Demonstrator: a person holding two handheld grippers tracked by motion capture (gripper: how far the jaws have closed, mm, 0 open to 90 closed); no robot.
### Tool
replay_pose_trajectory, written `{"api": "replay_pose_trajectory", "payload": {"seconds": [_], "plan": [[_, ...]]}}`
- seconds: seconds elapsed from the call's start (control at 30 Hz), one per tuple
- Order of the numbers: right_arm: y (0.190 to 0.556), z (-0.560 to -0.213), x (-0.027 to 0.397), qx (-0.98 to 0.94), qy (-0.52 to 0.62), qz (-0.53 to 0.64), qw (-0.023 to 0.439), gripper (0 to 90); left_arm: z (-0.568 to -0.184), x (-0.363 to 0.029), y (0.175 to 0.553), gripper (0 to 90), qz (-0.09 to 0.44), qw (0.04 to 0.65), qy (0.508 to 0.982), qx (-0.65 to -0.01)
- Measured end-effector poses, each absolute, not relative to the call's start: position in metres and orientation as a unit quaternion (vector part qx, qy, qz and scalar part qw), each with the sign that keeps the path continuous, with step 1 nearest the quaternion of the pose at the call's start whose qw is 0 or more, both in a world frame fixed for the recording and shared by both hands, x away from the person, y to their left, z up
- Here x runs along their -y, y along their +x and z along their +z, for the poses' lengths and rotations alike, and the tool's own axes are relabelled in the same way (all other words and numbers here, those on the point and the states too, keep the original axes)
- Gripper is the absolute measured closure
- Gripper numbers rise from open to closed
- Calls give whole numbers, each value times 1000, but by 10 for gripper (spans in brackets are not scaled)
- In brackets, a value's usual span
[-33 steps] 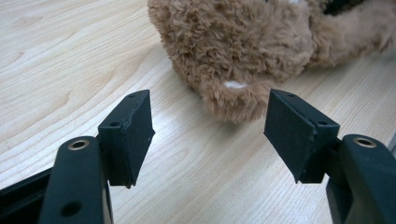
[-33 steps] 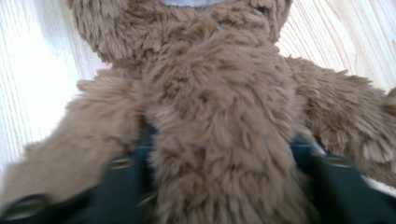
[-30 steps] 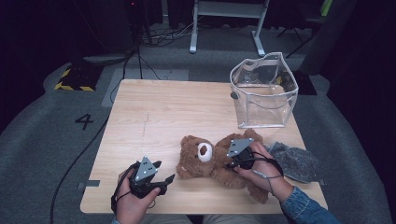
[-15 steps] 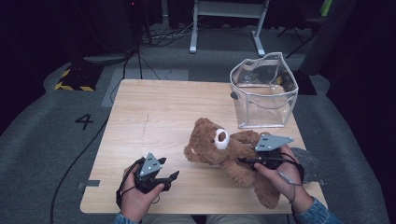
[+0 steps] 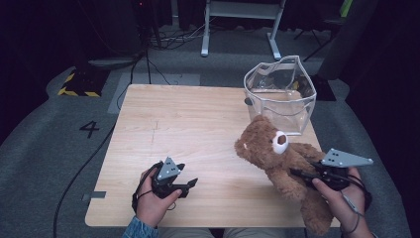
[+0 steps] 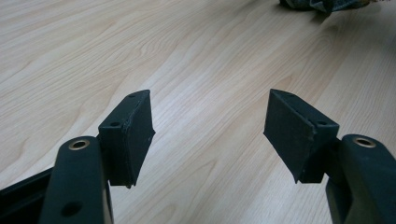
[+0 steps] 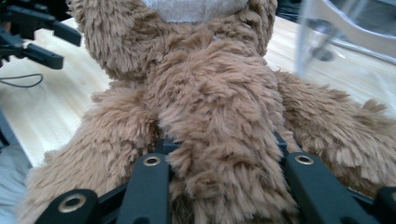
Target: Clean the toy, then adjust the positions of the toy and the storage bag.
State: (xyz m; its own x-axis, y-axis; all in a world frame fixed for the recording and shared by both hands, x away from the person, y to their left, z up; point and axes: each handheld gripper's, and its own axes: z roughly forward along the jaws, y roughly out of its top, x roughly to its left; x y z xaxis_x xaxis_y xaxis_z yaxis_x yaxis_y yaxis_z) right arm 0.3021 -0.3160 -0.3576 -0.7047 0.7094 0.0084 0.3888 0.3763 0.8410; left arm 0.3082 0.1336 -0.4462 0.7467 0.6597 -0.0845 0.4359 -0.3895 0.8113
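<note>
A brown teddy bear (image 5: 282, 157) hangs tilted over the table's right front corner, its head up toward the clear bag. My right gripper (image 5: 298, 174) is shut on its body. In the right gripper view the fur (image 7: 210, 84) bulges between the two black jaws, which have just been opening a little with the bear still between them. Near the front edge at the left, my left gripper (image 5: 190, 184) is open and holds nothing. Its pads (image 6: 133, 133) stand wide apart above bare wood.
A clear plastic bag (image 5: 280, 94) stands open at the back right of the wooden table (image 5: 188, 124). A dark grey cloth (image 6: 322, 4) lies at the top edge of the left gripper view. Cables and a white stand lie on the floor beyond.
The right gripper has lifted the bear and carried it right, toward the table's corner. The bear has gone from lying flat to hanging tilted. The left gripper has slid slightly right.
</note>
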Motion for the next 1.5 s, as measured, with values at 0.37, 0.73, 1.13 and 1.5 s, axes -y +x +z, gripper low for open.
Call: {"api": "replay_pose_trajectory", "payload": {"seconds": [0.37,0.73,1.13,1.5], "plan": [[304,-390,348,-797,411,395,199,582,-444,-121,311,327,124,440,831,-319],[333,-424,338,-792,442,367,208,255,-442,-132,307,327,135,442,823,-331],[324,-403,350,-756,427,441,225,279,-430,-116,321,323,119,443,829,-321],[311,-387,369,-728,442,459,252,368,-405,-59,363,319,122,457,834,-284]]}}
